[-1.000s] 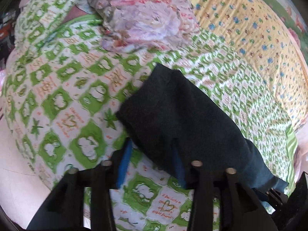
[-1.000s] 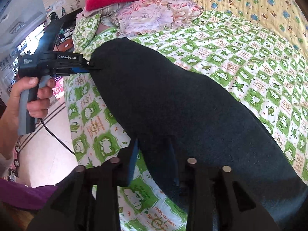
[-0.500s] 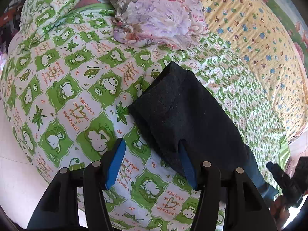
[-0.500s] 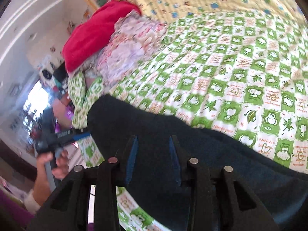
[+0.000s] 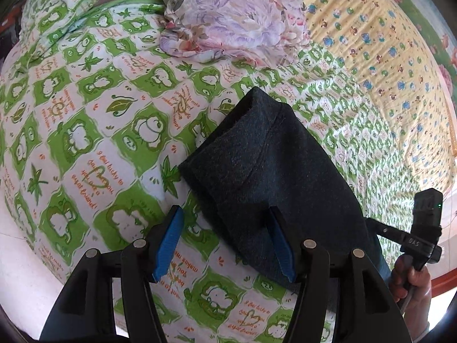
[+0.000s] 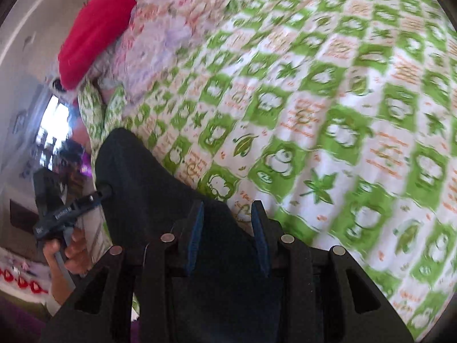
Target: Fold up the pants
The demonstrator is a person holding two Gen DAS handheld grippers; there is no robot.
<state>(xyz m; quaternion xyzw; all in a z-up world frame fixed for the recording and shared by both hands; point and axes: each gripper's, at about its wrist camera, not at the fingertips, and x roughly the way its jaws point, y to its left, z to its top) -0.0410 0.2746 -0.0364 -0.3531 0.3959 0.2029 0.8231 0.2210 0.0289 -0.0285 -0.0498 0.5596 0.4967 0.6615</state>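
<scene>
Only the right wrist view shows right tongs (image 6: 227,225) pinching dark pants (image 6: 160,197); left tongs (image 5: 225,240) opening, empty

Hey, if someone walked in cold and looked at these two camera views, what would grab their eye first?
Probably the dark pants lying across the green-and-white patterned bedspread, one end between the opening pads of the left gripper, which are clear of the cloth. The right gripper has pants fabric between its fingers, and a bright red cloth sits near the floral bedding.

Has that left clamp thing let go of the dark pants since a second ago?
Yes. The left gripper has released the pants; its jaws are opening over the green bedspread.
</scene>
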